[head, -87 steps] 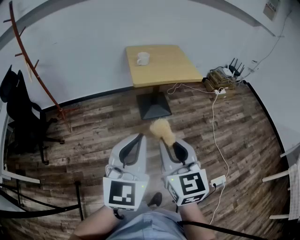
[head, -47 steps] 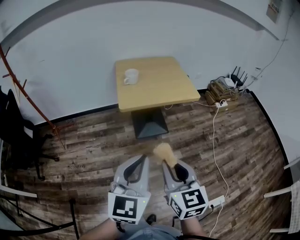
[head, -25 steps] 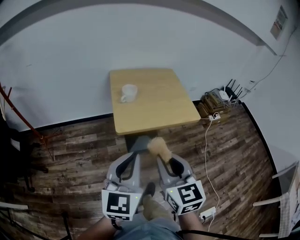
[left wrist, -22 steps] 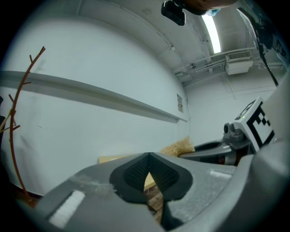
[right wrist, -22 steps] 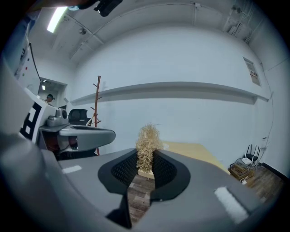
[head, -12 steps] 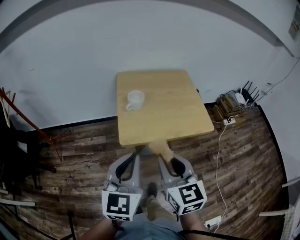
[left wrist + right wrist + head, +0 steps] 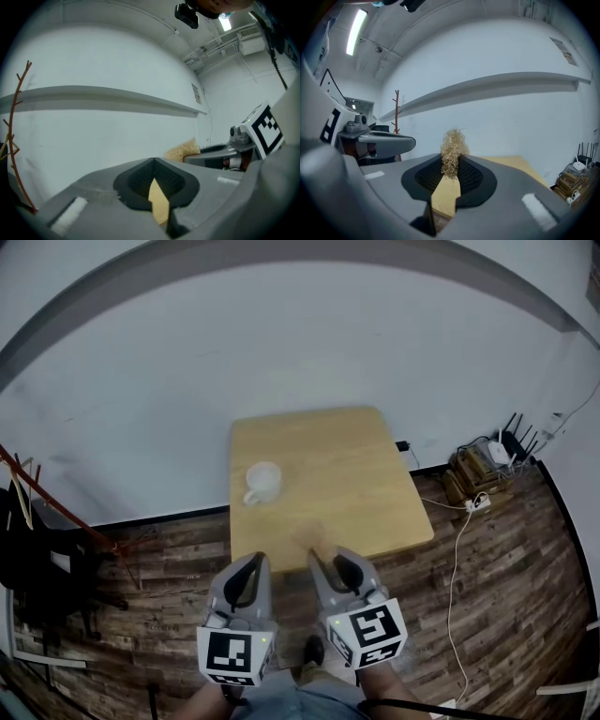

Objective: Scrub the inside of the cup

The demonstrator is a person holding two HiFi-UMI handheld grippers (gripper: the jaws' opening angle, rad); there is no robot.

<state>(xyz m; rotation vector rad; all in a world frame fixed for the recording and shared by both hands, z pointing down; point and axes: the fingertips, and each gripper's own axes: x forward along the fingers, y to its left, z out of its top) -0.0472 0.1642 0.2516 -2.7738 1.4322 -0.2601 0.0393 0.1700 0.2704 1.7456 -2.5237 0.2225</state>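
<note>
Table (image 7: 361,474) holds cup (image 7: 262,481), untouched. Right gripper (image 7: 451,172) clamps scrubber (image 7: 452,146); left gripper (image 7: 154,177) closed, empty. Scrubbing apparently not begun.

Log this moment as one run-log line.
left gripper: shut, empty | right gripper: shut on scrubber | cup: upright on table, not yet reached

One cup (image 7: 262,481), one table (image 7: 349,474), one scrubber (image 7: 452,146)
</note>
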